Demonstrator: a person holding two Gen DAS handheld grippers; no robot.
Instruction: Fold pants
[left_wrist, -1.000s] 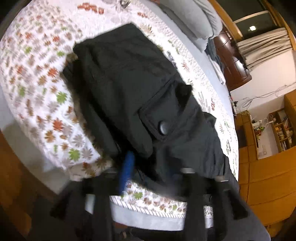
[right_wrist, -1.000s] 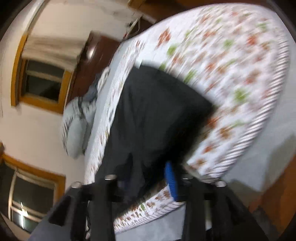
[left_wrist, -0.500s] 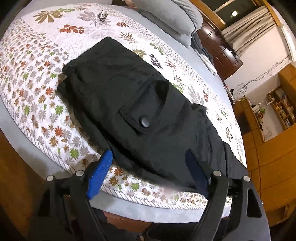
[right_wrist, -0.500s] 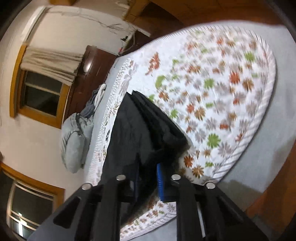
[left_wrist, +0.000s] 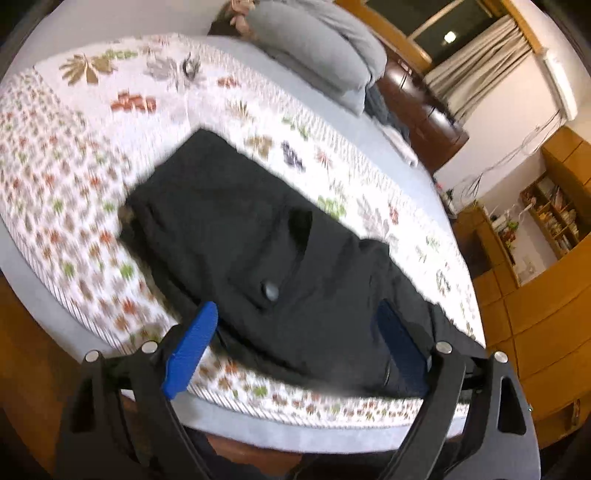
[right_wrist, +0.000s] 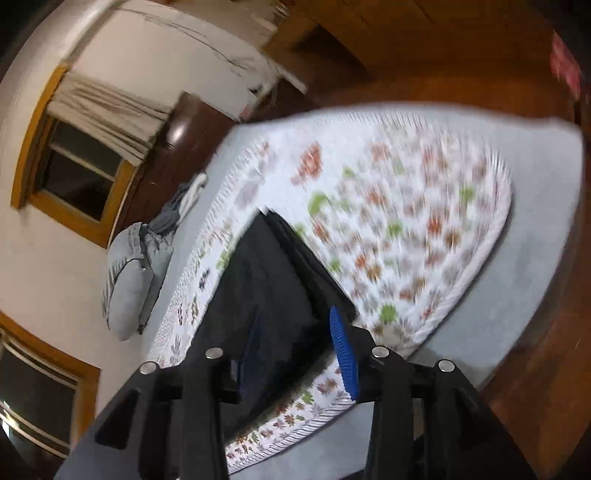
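Observation:
Black cargo pants (left_wrist: 258, 236) lie folded lengthwise on a floral quilt (left_wrist: 66, 192), with a buttoned pocket flap facing up. My left gripper (left_wrist: 295, 328) hovers above their near edge. Its jaws are opening wide and its blue pads (left_wrist: 190, 343) touch no cloth. In the right wrist view the same pants (right_wrist: 266, 280) stretch away along the quilt (right_wrist: 406, 206). My right gripper (right_wrist: 295, 321) hangs over their near end, jaws opening. Dark cloth shows between its fingers, but the pads (right_wrist: 343, 350) do not press on it.
Grey pillows (left_wrist: 317, 51) lie at the head of the bed, and a small dark object (left_wrist: 190, 68) sits on the quilt. Wooden cabinets (left_wrist: 546, 317) stand at the right. A curtained window (right_wrist: 85, 158) and wooden floor (right_wrist: 443, 62) surround the bed.
The left gripper let go of the pants, opened wide and rose. The right gripper pinched the pants' end half a second ago, then spread its jaws and lifted.

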